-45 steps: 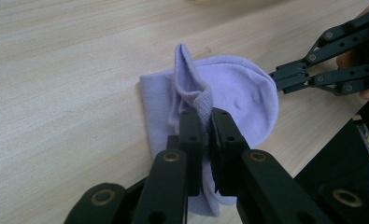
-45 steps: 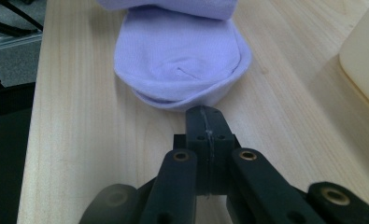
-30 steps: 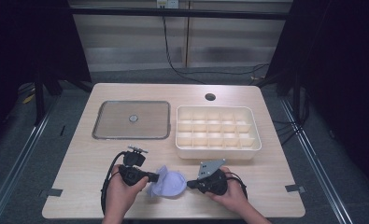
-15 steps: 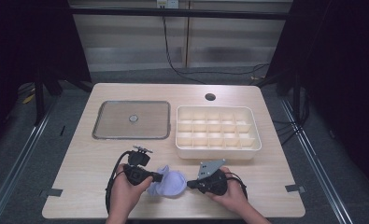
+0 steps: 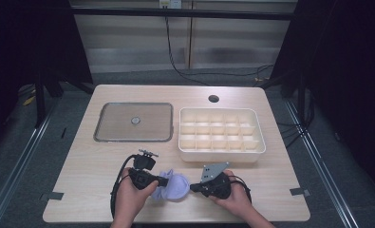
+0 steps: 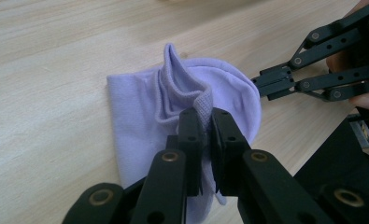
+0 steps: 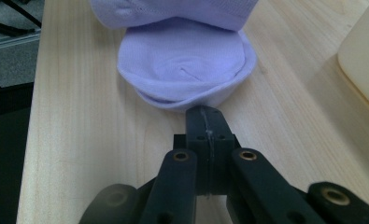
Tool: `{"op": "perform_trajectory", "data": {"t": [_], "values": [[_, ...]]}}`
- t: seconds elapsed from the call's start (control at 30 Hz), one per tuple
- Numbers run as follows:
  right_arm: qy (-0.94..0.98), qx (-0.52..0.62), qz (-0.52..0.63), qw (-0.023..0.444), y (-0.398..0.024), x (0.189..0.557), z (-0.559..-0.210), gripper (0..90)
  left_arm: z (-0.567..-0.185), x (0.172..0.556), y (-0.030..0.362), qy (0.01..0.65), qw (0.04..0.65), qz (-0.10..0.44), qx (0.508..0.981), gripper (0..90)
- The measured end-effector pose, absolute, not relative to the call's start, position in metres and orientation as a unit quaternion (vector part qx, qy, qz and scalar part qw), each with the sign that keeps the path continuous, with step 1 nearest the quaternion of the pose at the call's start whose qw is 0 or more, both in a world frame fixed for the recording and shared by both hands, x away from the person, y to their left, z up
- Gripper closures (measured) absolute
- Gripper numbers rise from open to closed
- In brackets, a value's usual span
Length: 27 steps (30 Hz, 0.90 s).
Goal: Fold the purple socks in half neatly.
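Observation:
A lavender sock (image 5: 174, 188) lies crumpled on the wooden table (image 5: 95, 166) near its front edge, between the two hands. My left gripper (image 6: 204, 122) is shut on the sock's ribbed cuff (image 6: 202, 100), which stands up in a fold; in the high view this gripper (image 5: 164, 182) comes in from the sock's left. My right gripper (image 7: 206, 115) is shut, its tips at the rounded edge of the sock (image 7: 187, 70), with no cloth seen between the jaws. It reaches the sock from the right (image 5: 192, 188), and the left gripper view shows it at the sock's rim (image 6: 258, 87).
A cream tray with several small compartments (image 5: 221, 151) stands behind the right hand; its wall (image 7: 364, 70) is close on the right. A flat grey square lid (image 5: 134, 122) lies at the back left. A cable hole (image 5: 213, 99) sits near the far edge.
The left hand has edged slightly to the right with the sock's cuff in its jaws. The right hand and gripper have stayed still.

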State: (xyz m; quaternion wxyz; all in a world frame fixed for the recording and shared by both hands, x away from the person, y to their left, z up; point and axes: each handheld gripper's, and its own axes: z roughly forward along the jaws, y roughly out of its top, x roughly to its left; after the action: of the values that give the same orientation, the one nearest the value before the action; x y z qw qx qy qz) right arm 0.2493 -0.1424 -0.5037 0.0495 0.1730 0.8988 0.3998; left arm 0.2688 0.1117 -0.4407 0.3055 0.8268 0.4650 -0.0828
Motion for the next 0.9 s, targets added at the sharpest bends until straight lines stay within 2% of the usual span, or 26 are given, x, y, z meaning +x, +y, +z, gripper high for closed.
{"op": "perform_trajectory", "data": {"t": [0.9], "values": [[0.899, 0.173, 0.4, 0.048, -0.141, 0.249, -0.504, 90.0, -0.44, 0.269, 0.094, 0.456, 0.309, -0.068, 0.832, 83.6]]}}
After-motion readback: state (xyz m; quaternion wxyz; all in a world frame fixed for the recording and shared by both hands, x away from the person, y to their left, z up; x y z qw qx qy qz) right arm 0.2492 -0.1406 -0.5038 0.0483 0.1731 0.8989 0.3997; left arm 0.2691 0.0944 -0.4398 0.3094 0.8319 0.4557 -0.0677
